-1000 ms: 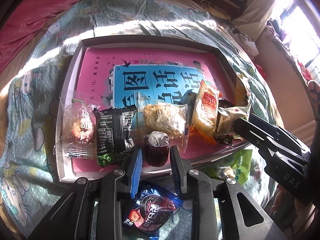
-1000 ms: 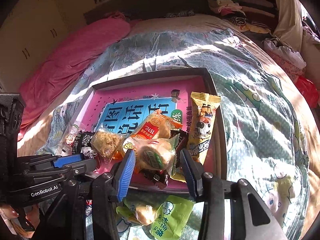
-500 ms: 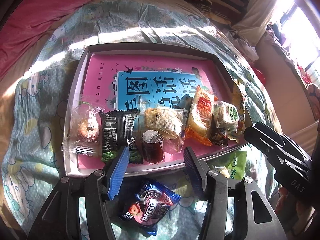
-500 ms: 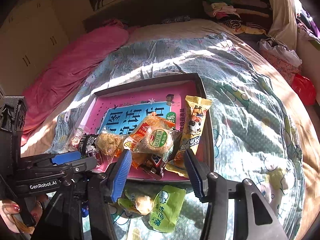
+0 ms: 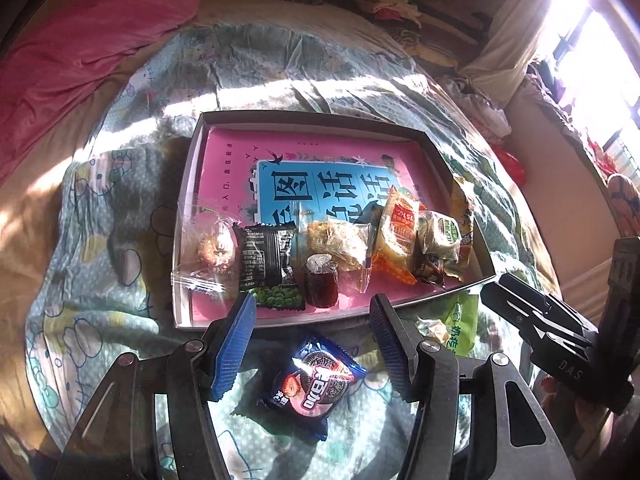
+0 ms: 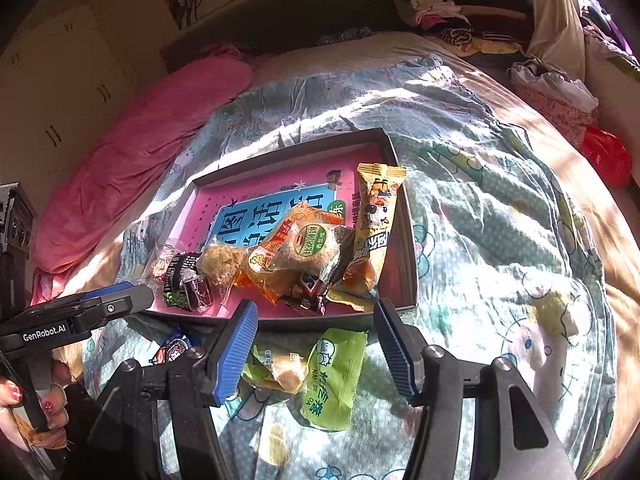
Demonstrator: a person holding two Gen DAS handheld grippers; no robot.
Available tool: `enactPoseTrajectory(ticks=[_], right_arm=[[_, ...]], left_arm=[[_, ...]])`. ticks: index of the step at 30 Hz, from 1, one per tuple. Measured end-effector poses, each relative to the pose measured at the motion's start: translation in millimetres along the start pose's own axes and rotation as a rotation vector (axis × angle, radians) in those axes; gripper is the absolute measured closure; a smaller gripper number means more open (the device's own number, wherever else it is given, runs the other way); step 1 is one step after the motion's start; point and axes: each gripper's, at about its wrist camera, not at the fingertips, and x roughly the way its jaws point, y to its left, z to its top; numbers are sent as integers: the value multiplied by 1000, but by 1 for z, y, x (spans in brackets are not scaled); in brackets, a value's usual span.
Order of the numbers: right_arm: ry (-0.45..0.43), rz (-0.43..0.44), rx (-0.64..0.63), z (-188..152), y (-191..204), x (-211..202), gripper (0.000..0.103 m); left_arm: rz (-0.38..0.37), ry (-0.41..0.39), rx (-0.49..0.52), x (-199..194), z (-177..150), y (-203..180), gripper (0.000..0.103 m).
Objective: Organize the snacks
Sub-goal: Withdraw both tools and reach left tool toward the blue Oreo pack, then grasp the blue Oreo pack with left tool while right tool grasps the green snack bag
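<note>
A shallow box (image 5: 188, 216) with a pink and blue printed bottom lies on the bed and holds a row of several wrapped snacks along its near edge, among them a dark jelly cup (image 5: 321, 282) and a black packet (image 5: 266, 262). My left gripper (image 5: 312, 320) is open and empty, just short of the box's near rim, above a blue Oreo packet (image 5: 312, 386) on the quilt. My right gripper (image 6: 316, 322) is open and empty, near the box (image 6: 410, 264), above a green packet (image 6: 334, 376). A yellow bar packet (image 6: 374, 220) leans on the box's right wall.
The box rests on a patterned quilt (image 6: 500, 208). A pink blanket (image 5: 80, 40) lies at the far left. Piled clothes (image 6: 440, 12) sit at the head of the bed. The right gripper's body (image 5: 560, 340) shows at the right of the left wrist view.
The left gripper let go of the jelly cup in the box, opened and drew back. The right gripper released the round wrapped snack onto the pile and also drew back.
</note>
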Motion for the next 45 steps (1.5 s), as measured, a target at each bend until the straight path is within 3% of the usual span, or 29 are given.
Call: enactPoseTrajectory(ticks=[6, 9, 29, 36, 45], right_arm=[[21, 3, 0, -10, 2, 1, 40], [36, 1, 2, -15, 3, 4, 40], [136, 3, 4, -39, 6, 30, 38], [168, -10, 27, -45, 0, 41, 33], [175, -4, -41, -44, 17, 52, 31]], left_arm=[[-2, 4, 14, -4, -12, 1, 41], [10, 4, 29, -5, -17, 1, 33], [38, 83, 55, 17, -46, 1, 32], [52, 113, 72, 27, -52, -1, 31], [62, 141, 76, 39, -56, -2, 31]])
